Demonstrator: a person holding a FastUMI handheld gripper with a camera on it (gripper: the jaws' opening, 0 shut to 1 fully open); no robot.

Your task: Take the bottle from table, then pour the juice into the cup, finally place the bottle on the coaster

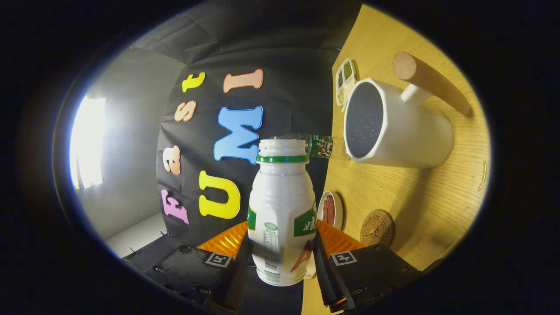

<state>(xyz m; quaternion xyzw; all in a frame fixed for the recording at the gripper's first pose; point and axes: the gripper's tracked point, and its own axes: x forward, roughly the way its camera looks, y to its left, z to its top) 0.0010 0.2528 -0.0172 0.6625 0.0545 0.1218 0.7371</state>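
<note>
I have the claw (282, 256) closed on the white bottle (281, 210), one finger pressing each side of its lower body, so the gap between the fingers is just the bottle's width. The whole view is rolled over sideways, and the wooden bench (420, 197) stands like a wall past the bottle's far side. The bottle carries a green band below its open mouth, with green label patches on the body; no cap is on it.

Just beyond the fingers, near the bench edge closest to me, a small white dish (330, 210) with something reddish-brown in it sits beside a round wooden coaster (377, 228); the two are apart, with the coaster further in from the edge.

Further off stands the white cup (396, 129), its mouth facing back toward the bottle's mouth, its inside dark and speckled. A wooden handle (431, 83) sticks out from its side. A small clear bottle with a green label (321, 145) shows between the white bottle's mouth and the cup's rim. Beyond the cup, at the bench edge by the black cloth wall, is a divided white tray (344, 81) of grains.
</note>
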